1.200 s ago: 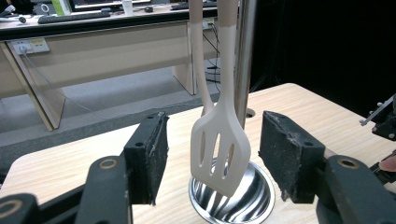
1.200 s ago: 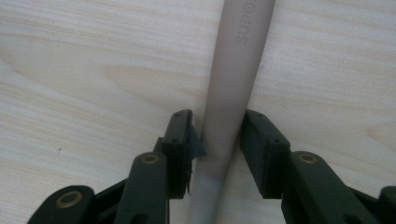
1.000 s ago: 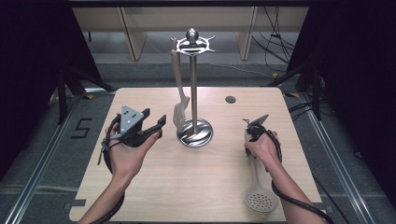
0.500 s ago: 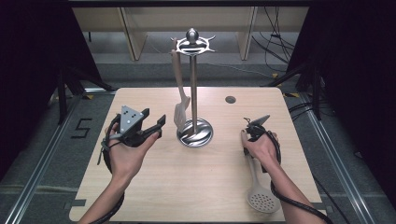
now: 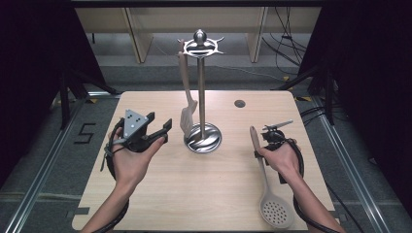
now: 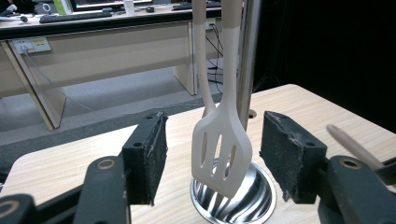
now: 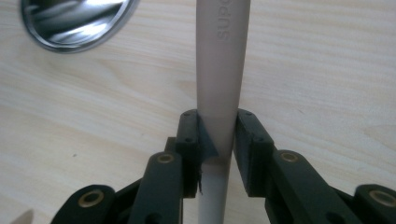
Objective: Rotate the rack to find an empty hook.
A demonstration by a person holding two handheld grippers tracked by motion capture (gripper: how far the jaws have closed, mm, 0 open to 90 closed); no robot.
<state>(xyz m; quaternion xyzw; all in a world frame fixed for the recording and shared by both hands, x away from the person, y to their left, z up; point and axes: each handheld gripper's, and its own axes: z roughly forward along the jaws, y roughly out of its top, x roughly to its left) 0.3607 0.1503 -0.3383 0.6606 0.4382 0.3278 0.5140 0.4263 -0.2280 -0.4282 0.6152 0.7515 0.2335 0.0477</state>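
Beige smooth skimmer (image 5: 266, 179) handle (round) in right claw (image 5: 258, 148).

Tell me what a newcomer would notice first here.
The tall steel utensil stand at the table's centre, with a pale slotted turner hanging beside its pole. Then the right gripper, near the table's right edge, clamped on the handle of a skimmer spoon.

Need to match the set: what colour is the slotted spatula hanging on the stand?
Pale beige; the slotted spatula shows best in the left gripper view.
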